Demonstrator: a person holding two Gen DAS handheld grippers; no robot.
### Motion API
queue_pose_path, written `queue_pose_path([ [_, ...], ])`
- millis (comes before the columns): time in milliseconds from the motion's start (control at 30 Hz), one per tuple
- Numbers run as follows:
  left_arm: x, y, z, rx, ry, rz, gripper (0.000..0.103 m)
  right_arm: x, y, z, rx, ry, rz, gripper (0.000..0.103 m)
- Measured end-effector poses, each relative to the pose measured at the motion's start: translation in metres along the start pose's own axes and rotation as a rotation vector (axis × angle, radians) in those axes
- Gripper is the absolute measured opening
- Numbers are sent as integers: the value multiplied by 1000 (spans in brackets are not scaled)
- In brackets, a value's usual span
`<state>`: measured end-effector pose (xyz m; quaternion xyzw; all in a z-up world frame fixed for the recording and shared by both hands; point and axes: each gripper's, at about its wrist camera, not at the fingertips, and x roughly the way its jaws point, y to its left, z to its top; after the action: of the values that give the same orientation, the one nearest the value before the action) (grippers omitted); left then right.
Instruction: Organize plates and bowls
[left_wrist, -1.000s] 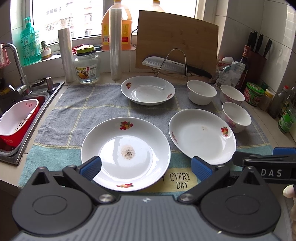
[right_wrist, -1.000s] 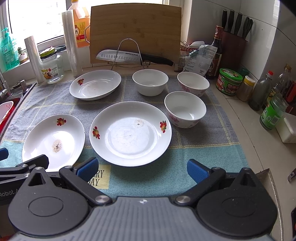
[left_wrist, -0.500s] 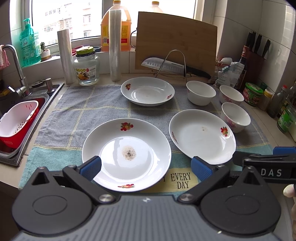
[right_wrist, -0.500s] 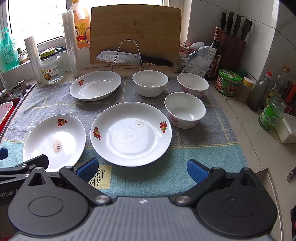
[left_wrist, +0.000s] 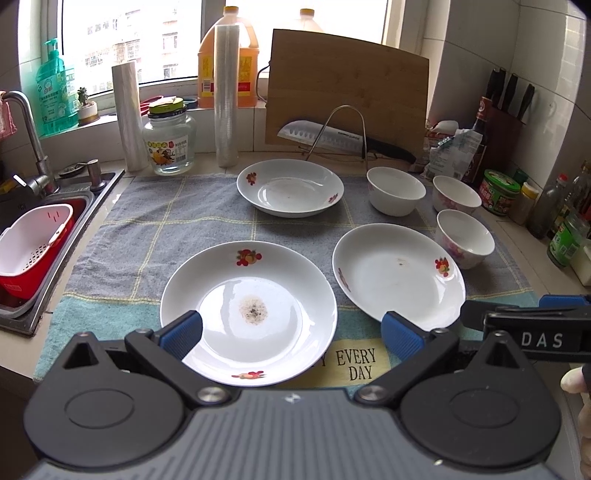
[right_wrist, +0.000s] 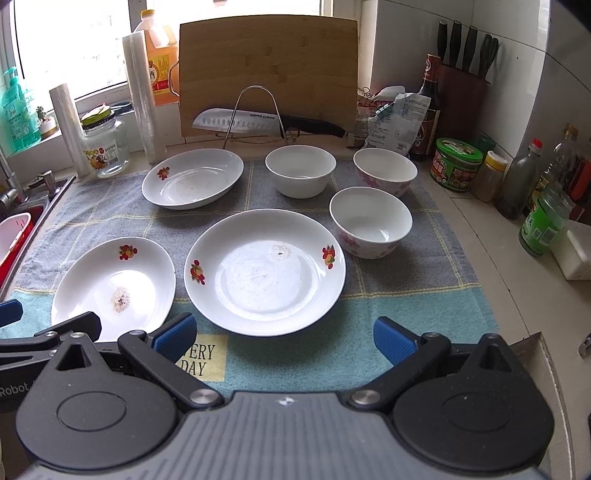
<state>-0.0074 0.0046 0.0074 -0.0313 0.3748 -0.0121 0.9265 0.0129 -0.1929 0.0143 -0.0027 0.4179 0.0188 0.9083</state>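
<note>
hidden: your left gripper (left_wrist: 291, 330) body covers the near rim of the stained plate (left_wrist: 248, 310); your right gripper (right_wrist: 285, 335) body covers the towel (right_wrist: 388, 314) front edge and part of its "EVERY DAY" print.
cut off: only a fingertip (left_wrist: 572, 380) of your right hand shows, at the left view's edge. Sink basket (left_wrist: 31, 243) partly out of view.
hard to read: jar and bottle labels by the wall, too small.
left gripper: jaws wide apart, holding nothing, touching nothing; blue pads sit either side of the stained plate's near edge.
right gripper: jaws wide apart, empty, over the towel just in front of the middle plate (right_wrist: 264, 271).
plates: three, all flat on the towel, apart from each other; stained plate front-left, middle plate to its right, far plate (right_wrist: 192, 178) near the cutting board (right_wrist: 268, 70).
bowls: three, upright, unstacked, on the towel's right side: plain bowl (right_wrist: 300, 170), floral back bowl (right_wrist: 385, 171), floral near bowl (right_wrist: 370, 221) just beside the middle plate.
</note>
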Motion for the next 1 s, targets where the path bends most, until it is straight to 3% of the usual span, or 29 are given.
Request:
queue_pose_path([
  [600,-14,14,-6,14,-54,-25,102,-14,14,-4,-27,-57,12,103],
  [767,-20,25,-11,5,-65,-23,102,-18,18,-9,-70,-110,80,103],
  [1000,-26,49,-21,-37,-59,15,102,-12,26,-13,-142,-117,174,103],
])
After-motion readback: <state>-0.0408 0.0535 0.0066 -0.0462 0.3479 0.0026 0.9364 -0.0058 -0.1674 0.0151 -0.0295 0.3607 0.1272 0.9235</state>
